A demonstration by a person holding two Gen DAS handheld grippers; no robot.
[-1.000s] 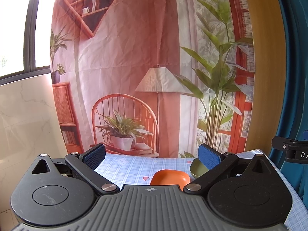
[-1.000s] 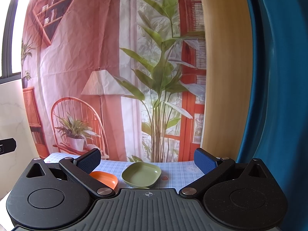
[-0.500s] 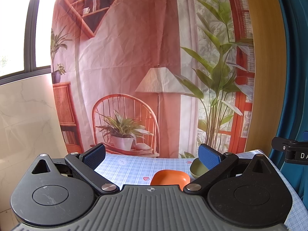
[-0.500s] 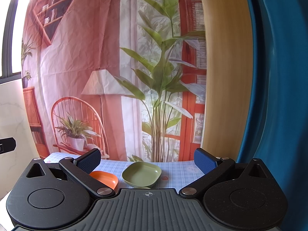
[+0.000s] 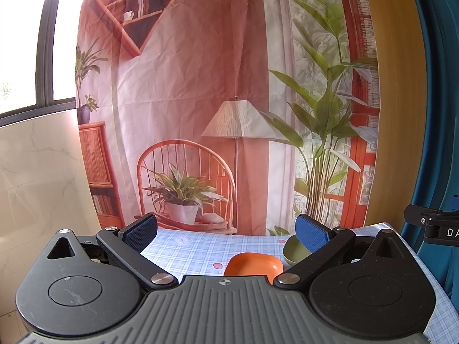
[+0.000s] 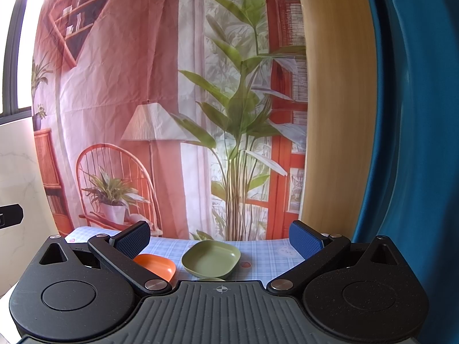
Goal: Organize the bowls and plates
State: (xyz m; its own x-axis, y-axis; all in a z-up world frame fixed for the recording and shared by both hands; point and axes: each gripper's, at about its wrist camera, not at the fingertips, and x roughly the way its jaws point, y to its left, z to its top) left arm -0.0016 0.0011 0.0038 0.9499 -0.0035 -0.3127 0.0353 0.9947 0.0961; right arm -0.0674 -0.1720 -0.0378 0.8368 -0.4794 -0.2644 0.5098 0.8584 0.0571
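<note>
While unreadable, clamp lettering (image 5: 451,232), orange bowl (image 5: 252,264)

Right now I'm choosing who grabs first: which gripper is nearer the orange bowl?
Left, probably. The left gripper has the orange bowl almost centred just ahead; for the right gripper it sits off to its left, behind one finger.

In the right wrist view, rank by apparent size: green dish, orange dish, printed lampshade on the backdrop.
1. Printed lampshade, though it is far behind.
2. Green dish.
3. Orange dish, partly hidden by the right gripper's fingers, so unsure.
</note>
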